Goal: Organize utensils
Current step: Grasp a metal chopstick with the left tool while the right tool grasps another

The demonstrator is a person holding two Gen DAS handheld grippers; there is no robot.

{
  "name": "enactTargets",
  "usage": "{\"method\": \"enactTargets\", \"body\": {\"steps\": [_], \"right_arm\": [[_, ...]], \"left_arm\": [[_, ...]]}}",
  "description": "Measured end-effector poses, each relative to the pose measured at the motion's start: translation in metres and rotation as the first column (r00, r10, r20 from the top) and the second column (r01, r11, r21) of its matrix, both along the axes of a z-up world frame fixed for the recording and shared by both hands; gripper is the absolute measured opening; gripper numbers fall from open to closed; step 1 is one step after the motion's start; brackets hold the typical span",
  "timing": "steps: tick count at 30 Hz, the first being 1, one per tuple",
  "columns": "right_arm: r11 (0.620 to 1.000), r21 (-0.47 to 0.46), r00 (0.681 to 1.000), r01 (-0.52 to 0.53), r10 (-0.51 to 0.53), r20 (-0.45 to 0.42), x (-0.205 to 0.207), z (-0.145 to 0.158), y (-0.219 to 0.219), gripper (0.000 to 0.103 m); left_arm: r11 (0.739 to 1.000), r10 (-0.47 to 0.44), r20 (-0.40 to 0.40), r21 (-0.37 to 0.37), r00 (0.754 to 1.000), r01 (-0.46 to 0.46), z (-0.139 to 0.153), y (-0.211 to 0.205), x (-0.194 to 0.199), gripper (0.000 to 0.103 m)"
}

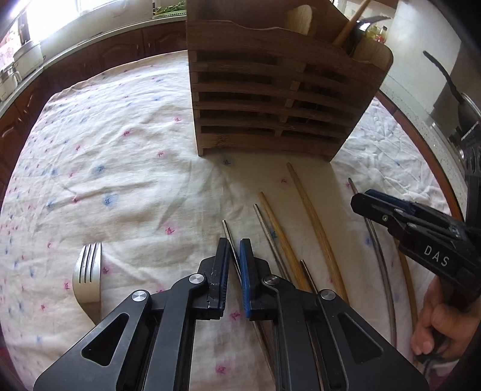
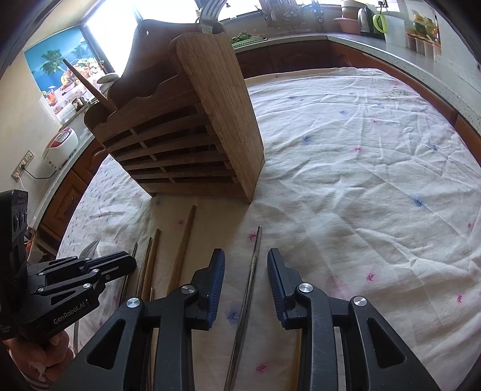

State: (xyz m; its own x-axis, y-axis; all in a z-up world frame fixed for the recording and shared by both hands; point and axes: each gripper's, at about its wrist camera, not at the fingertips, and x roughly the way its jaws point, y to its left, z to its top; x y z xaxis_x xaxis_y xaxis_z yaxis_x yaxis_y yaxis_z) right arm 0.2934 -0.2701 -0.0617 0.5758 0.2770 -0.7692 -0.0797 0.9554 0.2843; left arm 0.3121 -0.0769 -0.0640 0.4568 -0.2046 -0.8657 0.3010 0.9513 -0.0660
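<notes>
A slatted wooden utensil holder stands on the flowered cloth, with a wooden stick and metal cutlery poking out. In front of it lie wooden chopsticks and metal ones. My left gripper is shut on a thin metal chopstick that still lies low on the cloth. My right gripper is open, and a metal chopstick lies between its pads untouched. A steel fork rests at the left.
The round table's cloth stretches wide to the right of the holder. Kitchen counters ring the table, with a rice cooker and a kettle. A person's hand grips the right tool.
</notes>
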Motion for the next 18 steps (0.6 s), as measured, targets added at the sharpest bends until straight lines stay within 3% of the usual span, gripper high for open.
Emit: {"method": "enactTargets", "body": {"steps": [7,8,10,11,18], "right_arm": [[0.997,-0.077,0.999,-0.031,0.031,0.005,0.008,0.000,0.014,0.031],[0.994,-0.104,0.999,-0.036,0.037,0.006,0.009,0.001,0.017,0.029],[0.987,-0.157,0.999,-0.038,0.039,0.006,0.011,0.001,0.023,0.014],[0.988,-0.150,0.999,-0.038,0.039,0.005,0.011,0.001,0.022,0.006],[1.000,-0.019,0.999,-0.015,0.015,0.035,-0.011,0.020,0.005,0.004]], "left_arm": [[0.999,0.000,0.014,0.050,1.000,-0.001,-0.001,-0.014,0.006,0.007],[0.998,-0.003,0.023,0.059,1.000,0.002,-0.001,-0.018,0.005,0.007],[0.998,-0.002,0.030,0.060,1.000,0.000,-0.001,-0.018,0.004,0.006],[0.999,0.004,0.024,0.049,1.000,-0.005,-0.001,-0.017,0.004,0.005],[0.994,0.044,0.008,-0.099,0.999,-0.043,0.015,0.017,-0.012,0.004]]}}
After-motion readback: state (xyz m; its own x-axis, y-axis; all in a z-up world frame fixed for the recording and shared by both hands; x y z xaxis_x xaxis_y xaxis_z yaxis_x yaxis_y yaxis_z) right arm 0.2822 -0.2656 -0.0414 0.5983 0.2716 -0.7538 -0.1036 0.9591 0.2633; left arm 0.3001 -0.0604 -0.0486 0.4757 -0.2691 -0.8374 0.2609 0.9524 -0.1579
